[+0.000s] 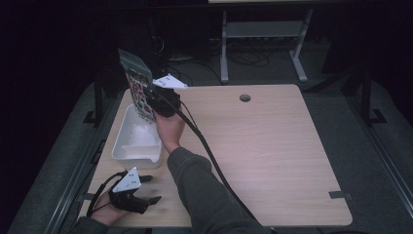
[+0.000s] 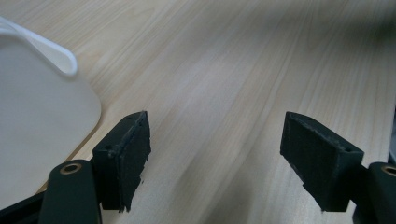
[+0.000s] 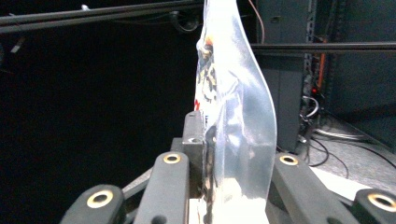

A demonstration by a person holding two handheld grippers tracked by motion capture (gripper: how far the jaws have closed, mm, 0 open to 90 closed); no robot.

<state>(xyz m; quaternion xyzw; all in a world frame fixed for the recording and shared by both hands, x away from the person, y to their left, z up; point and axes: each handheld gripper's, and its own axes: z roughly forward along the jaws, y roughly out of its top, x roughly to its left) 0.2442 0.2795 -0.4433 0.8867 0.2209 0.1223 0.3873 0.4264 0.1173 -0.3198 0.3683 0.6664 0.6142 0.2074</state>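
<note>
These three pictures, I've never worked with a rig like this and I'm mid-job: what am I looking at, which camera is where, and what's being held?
There is no robot arm. A person at a wooden table holds a two-jaw tool in each hand. The high view looks down from above the person's side. The other two cameras ride on the tools and look along their black jaws.

The left hand-held gripper rests near the table's front left corner, jaws wide apart with nothing between them. Its own view shows bare wood and the rim of the white tray.

The right hand-held gripper is raised over the white tray, shut on a clear plastic bag with printed contents, which stands up from the jaws.

The tray looks empty, though that is hard to tell.
</note>
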